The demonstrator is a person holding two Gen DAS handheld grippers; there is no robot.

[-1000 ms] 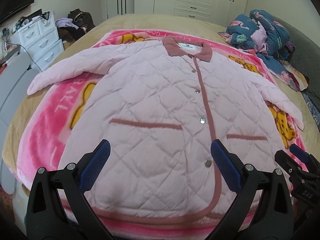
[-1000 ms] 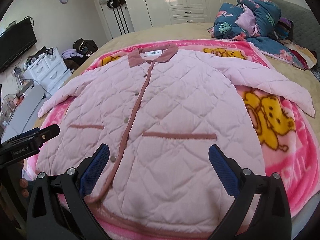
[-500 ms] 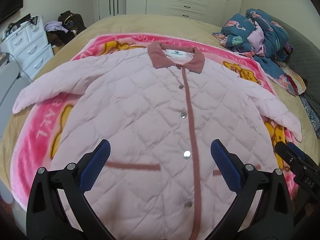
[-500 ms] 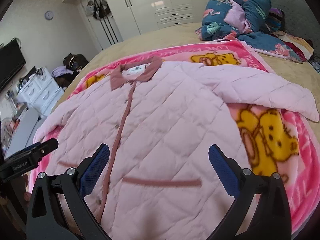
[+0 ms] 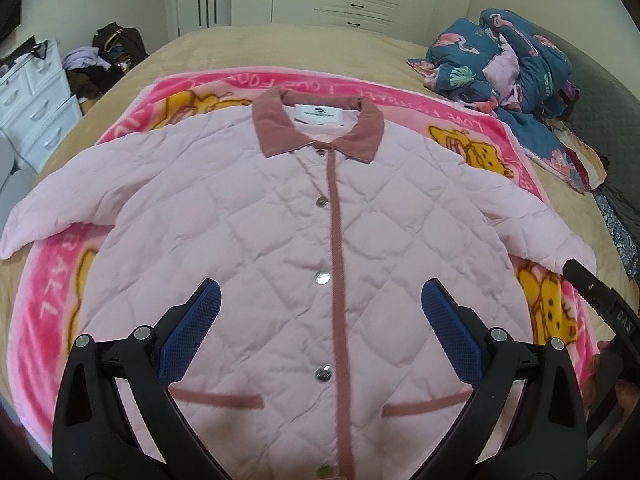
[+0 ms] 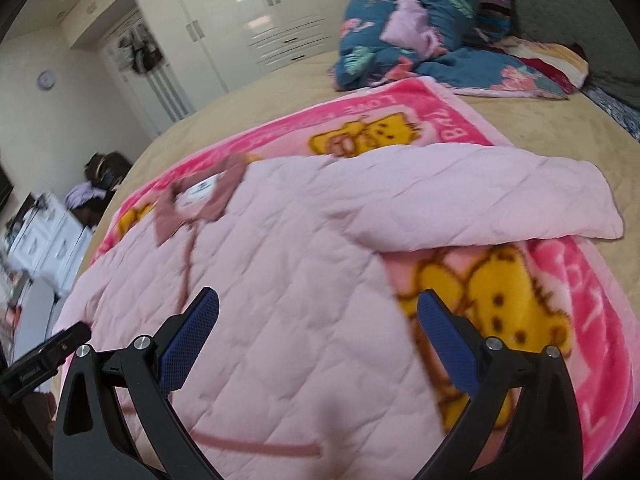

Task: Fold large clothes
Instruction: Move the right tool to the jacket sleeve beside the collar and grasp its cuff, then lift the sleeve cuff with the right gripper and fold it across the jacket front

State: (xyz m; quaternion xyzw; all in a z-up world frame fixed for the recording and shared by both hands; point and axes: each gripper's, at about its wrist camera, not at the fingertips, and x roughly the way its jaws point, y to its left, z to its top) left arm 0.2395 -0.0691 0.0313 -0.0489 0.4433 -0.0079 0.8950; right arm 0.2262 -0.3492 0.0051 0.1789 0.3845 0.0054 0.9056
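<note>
Above the jacket's lower front, the left hand-held gripper (image 5: 320, 312) hangs with its jaws spread wide and empty, and the right hand-held gripper (image 6: 318, 320), equally wide, points toward the sleeve (image 6: 480, 196), probably to fold it inward. The pink quilted jacket (image 5: 280, 240) lies buttoned and flat on a pink blanket (image 5: 48, 280) on the bed (image 5: 280, 44), ready for folding. Its collar label (image 5: 322, 114) is too small to read; the blanket shows "LOVE", seemingly.

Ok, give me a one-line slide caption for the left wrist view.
Open left gripper above a buttoned pink quilted jacket spread flat on a pink cartoon blanket.
</note>
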